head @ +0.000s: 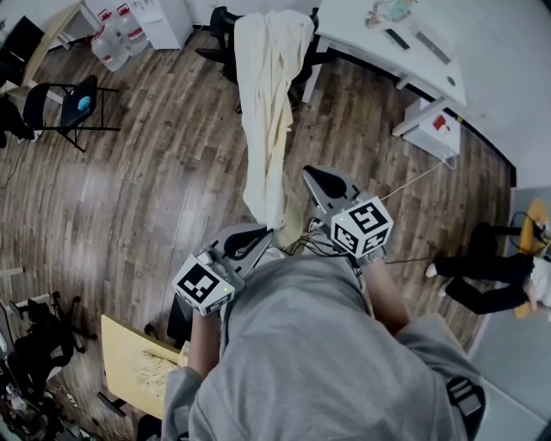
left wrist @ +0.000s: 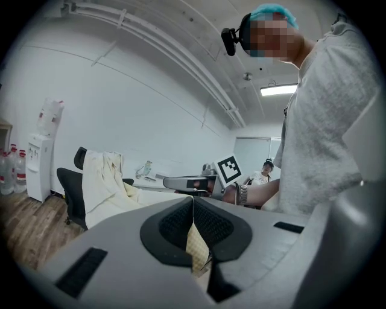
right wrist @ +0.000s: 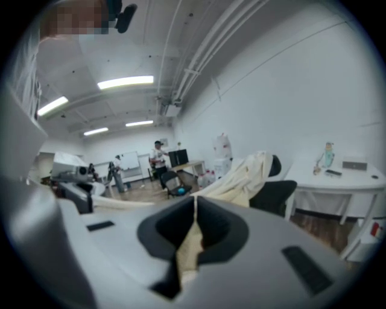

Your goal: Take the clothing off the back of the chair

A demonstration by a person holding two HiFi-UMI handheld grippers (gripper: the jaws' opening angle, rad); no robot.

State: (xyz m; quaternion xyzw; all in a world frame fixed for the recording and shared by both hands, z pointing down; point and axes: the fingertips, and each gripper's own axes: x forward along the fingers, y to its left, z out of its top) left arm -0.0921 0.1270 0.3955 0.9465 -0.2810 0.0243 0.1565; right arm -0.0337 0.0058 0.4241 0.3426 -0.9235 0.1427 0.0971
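The cream garment is draped at its far end over the back of the black office chair, which stands just beside a white worktop. From there the garment runs as one long narrow band above the wooden floor. Its long axis goes from the chair straight toward the person, and the near end points at the two tongs.

The left tongs are clenched on that near end. In the left gripper view the pads meet with a fold of the cream cloth pinched between them. The right tongs, just beside the left and slightly nearer the chair, are likewise clamped on the garment, with cloth hanging out from between the closed jaws. Both point toward the chair.
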